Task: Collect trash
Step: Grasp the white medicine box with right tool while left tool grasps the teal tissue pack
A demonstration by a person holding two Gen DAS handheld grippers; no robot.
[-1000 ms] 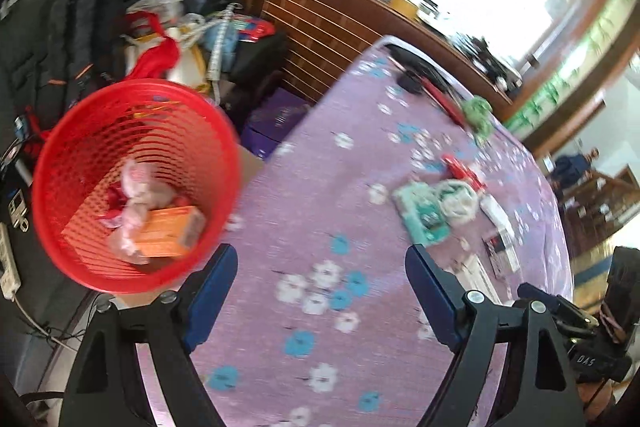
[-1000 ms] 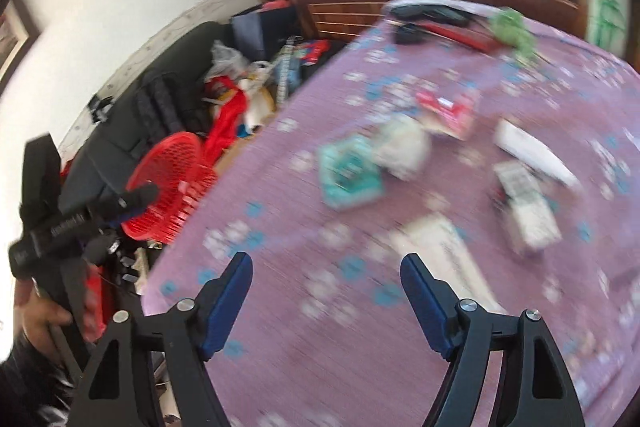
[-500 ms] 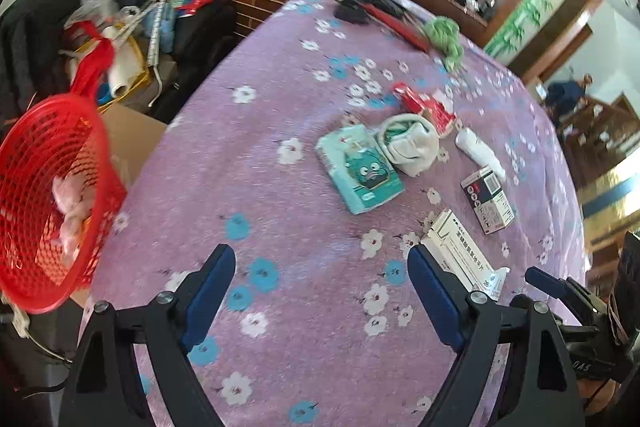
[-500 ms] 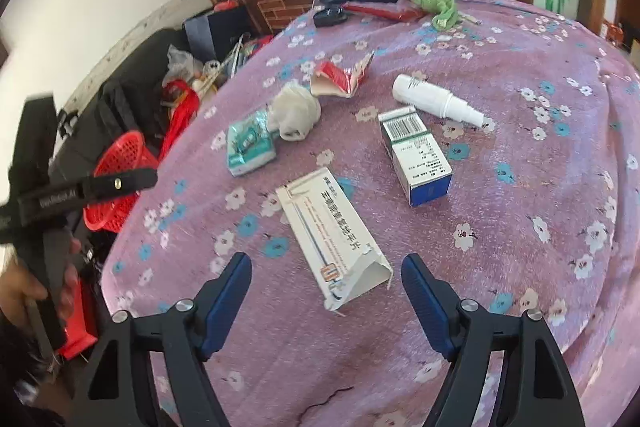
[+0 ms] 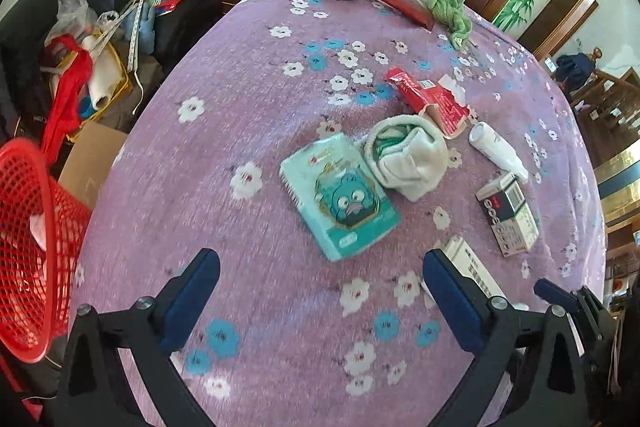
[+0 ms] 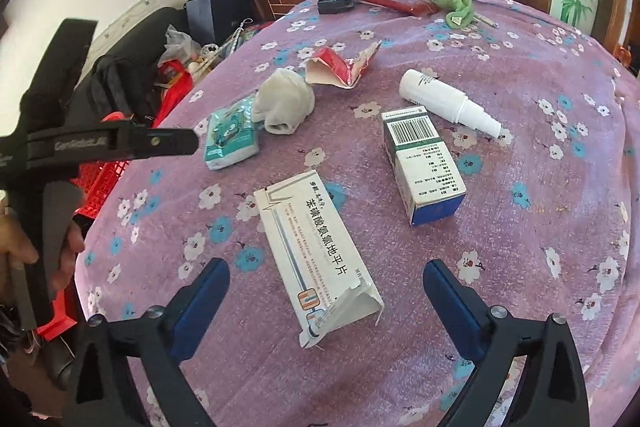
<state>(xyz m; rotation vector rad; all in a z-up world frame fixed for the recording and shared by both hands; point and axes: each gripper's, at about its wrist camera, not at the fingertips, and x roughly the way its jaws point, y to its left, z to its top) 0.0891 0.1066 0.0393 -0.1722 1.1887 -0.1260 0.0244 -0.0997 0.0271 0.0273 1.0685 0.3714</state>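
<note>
Grippers released, jaws just widened: left gripper (image 5: 320, 301) over bare cloth; right gripper (image 6: 326, 307) straddling white carton (image 6: 318, 255).

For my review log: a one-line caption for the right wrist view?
Open right gripper over a torn white medicine box on the floral purple cloth.

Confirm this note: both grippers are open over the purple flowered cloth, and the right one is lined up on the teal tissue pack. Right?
Not quite. In the right wrist view, the right gripper is lined up on the long white medicine box, not the teal tissue pack, which lies farther off to the left. Both grippers are open, holding nothing.
</note>
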